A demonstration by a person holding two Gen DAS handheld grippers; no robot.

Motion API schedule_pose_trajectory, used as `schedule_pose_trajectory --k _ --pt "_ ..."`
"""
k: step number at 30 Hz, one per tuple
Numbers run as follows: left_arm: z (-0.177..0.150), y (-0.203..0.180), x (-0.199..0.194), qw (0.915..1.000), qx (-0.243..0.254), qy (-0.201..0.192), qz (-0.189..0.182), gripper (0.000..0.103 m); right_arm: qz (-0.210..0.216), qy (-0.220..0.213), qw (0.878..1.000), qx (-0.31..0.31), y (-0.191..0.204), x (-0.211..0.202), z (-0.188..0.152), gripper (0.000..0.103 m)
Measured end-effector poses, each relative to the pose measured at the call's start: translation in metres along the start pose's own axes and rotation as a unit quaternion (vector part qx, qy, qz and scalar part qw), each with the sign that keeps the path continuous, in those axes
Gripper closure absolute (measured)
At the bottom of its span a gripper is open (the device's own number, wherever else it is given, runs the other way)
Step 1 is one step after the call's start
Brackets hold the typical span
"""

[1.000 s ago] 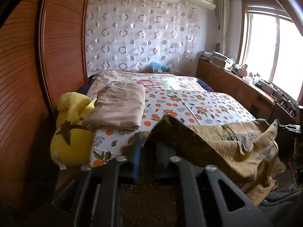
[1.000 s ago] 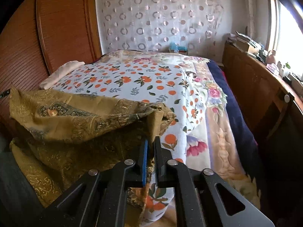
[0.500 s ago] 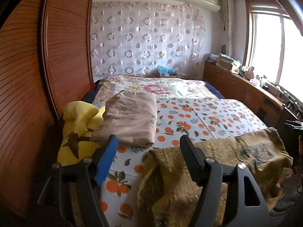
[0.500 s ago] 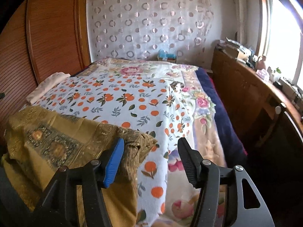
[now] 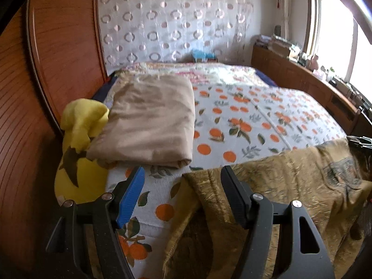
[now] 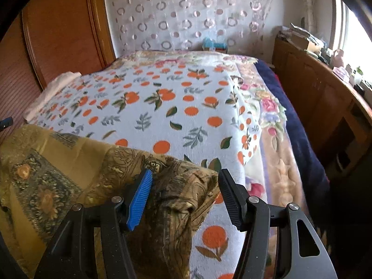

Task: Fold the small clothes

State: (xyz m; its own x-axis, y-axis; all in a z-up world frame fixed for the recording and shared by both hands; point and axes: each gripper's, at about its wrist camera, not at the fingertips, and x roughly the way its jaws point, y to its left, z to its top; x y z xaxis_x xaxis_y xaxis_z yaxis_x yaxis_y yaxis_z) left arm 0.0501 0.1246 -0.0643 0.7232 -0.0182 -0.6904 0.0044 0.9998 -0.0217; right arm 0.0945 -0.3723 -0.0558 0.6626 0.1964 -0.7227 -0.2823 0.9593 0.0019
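Both grippers, left (image 5: 182, 189) and right (image 6: 184, 190), are hanging wide open, holding nothing. Limp ochre paisley-print cloth (image 6: 76, 162) is lying between fingers; corners are looking graspable.

Left gripper (image 5: 182, 194): matte black plastic frame, two angular arms with elongated triangular cut-outs, lower part of frame. Silver round screw heads on each arm, two per side. One finger pad (image 5: 130, 196) bright blue, ribbed; opposite pad black, ribbed.

Right gripper (image 6: 184, 196): same build across bottom of frame. Black speckled arms, triangular slots, silver screws at joints. Blue ribbed pad (image 6: 140, 200) at lower left of centre, black ribbed pad opposite.
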Motion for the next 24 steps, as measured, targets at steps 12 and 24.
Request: schedule_pose_trajectory --k 12,24 --pt "-0.016 -0.003 0.032 0.9981 0.005 0.059 -0.019 0.034 -0.006 0.015 1.000 -0.010 0.004 0.017 0.002 0.028" --pt "-0.014 -0.007 0.036 0.9977 0.013 0.065 -0.015 0.022 -0.015 0.008 1.000 0.022 -0.003 0.020 -0.002 0.027"
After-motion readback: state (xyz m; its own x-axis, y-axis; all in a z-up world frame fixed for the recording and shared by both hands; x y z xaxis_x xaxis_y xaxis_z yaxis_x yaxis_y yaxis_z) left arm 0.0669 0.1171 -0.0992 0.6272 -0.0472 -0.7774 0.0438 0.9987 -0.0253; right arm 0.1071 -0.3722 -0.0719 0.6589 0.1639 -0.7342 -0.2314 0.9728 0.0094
